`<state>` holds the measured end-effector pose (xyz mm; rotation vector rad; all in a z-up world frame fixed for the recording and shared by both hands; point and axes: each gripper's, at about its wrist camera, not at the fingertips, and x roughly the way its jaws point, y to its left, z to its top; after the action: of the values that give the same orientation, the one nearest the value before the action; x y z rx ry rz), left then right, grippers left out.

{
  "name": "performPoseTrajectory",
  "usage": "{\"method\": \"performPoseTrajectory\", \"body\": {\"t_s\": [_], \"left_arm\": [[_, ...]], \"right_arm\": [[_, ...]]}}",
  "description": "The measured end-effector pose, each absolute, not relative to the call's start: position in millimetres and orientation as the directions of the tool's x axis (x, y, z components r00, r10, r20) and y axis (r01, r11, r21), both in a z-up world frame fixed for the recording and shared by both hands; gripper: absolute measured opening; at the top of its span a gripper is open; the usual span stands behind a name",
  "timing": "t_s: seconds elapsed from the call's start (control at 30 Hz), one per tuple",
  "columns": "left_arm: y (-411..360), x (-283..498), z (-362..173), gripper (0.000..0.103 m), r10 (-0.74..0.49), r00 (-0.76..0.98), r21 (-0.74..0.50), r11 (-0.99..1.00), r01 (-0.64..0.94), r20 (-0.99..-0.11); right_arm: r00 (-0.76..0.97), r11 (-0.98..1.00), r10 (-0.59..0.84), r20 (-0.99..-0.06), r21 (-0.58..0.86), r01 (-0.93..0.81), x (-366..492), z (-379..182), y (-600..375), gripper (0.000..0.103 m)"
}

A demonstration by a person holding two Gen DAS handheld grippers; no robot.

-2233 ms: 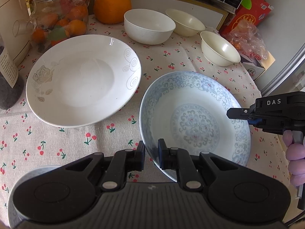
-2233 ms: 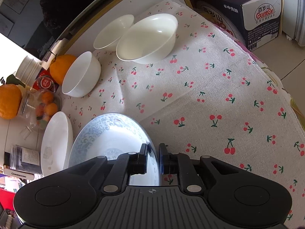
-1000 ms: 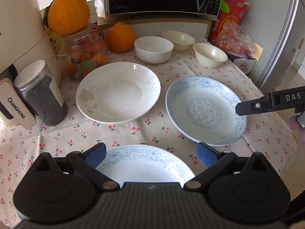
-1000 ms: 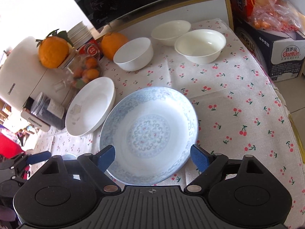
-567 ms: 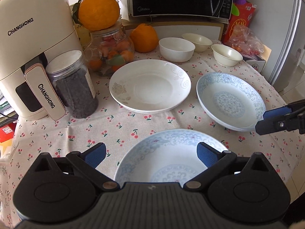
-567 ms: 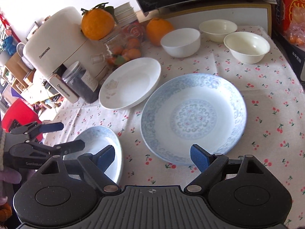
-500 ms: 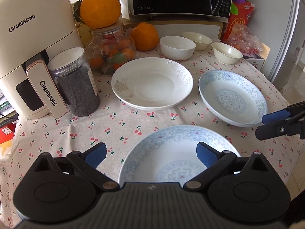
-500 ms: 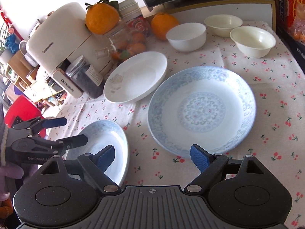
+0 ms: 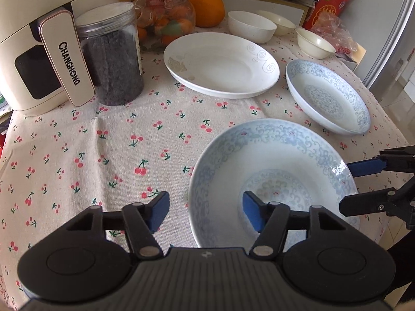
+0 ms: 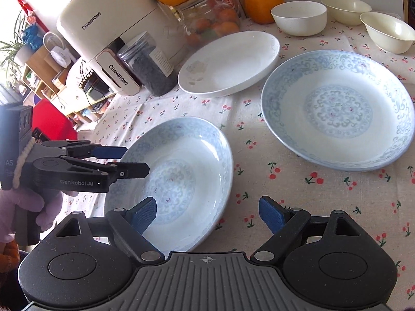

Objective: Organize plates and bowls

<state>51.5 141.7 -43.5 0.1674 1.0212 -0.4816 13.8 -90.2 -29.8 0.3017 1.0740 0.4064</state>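
Observation:
A near blue-patterned plate (image 9: 275, 189) (image 10: 176, 178) lies on the cherry-print cloth at the front. My left gripper (image 9: 205, 213) is open and astride its left rim; it also shows in the right wrist view (image 10: 132, 159). My right gripper (image 10: 207, 213) is open at this plate's right rim and shows in the left wrist view (image 9: 363, 184). A second blue-patterned plate (image 9: 328, 96) (image 10: 337, 108) lies to the right. A white plate (image 9: 221, 64) (image 10: 228, 63) lies behind. Three bowls stand at the back: white (image 9: 251, 26) (image 10: 298, 16), cream (image 9: 278, 22) (image 10: 346, 6), cream (image 9: 315, 42) (image 10: 387, 31).
A cream Changhong appliance (image 9: 39, 39) (image 10: 109, 31), a dark-filled jar (image 9: 110, 51) (image 10: 149, 64), a glass jar of fruit (image 9: 166, 13) and oranges (image 9: 207, 7) line the back left. The table's right edge (image 9: 389, 119) drops to the floor.
Both grippers, earlier shut on the right blue plate's rim, opened and drew back. Both have since come down to the near blue plate, left at its left rim, right at its right.

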Motion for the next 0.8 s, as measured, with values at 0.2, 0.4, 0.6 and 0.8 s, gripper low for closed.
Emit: {"method": "performPoseTrajectory", "body": {"t_s": [0.2, 0.4, 0.6, 0.8], "left_arm": [[146.2, 52.7, -46.0, 0.039, -0.307, 0.408, -0.1, 0.885, 0.456, -0.86], [148.1, 54.4, -45.3, 0.023, -0.331, 0.391, -0.143, 0.888, 0.437, -0.859], [145.7, 53.3, -41.4, 0.015, -0.311, 0.426, -0.107, 0.893, 0.438, -0.85], [143.9, 54.5, -36.2, 0.012, -0.312, 0.452, -0.098, 0.895, 0.436, -0.835]], "right_arm": [[0.402, 0.893, 0.451, -0.797, 0.409, -0.19, 14.3, -36.7, -81.1, 0.077], [0.414, 0.9, 0.435, -0.8, 0.395, -0.182, 14.8, -38.3, -84.2, 0.034], [0.417, 0.906, 0.424, -0.804, 0.379, -0.19, 12.9, -38.3, -86.1, 0.019], [0.428, 0.908, 0.42, -0.801, 0.376, -0.186, 12.5, -33.5, -89.8, 0.018]]}}
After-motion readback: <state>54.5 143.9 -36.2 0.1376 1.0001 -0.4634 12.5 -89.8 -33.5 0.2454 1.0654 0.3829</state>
